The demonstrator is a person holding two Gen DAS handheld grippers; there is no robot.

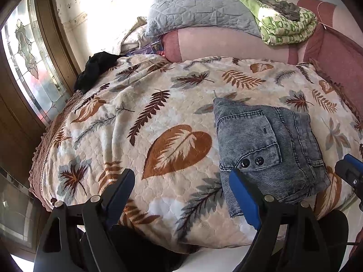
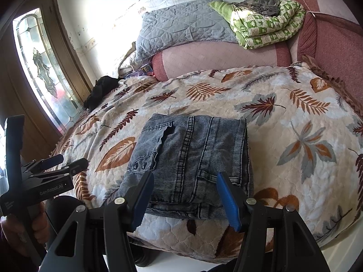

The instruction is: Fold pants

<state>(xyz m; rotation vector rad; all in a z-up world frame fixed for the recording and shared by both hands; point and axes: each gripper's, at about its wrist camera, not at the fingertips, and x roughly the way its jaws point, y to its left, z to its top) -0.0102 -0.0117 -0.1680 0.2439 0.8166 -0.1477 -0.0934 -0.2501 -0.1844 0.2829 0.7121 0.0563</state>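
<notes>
Grey-blue denim pants (image 2: 190, 158) lie folded into a compact rectangle near the front edge of the bed; they also show in the left wrist view (image 1: 267, 151) at the right. My right gripper (image 2: 185, 181) is open, its blue-padded fingers spread just in front of the pants' near edge, holding nothing. My left gripper (image 1: 181, 179) is open and empty over the blanket to the left of the pants; it also shows in the right wrist view (image 2: 68, 161) at the far left. The right gripper's tip (image 1: 349, 170) shows at the right edge of the left wrist view.
A leaf-patterned blanket (image 2: 295, 117) covers the bed. A pink bolster (image 2: 215, 61), a grey quilted pillow (image 2: 181, 27) and a folded green quilt (image 2: 265, 25) lie at the back. A black garment (image 2: 102, 90) lies at the far left by a glass door (image 2: 43, 68).
</notes>
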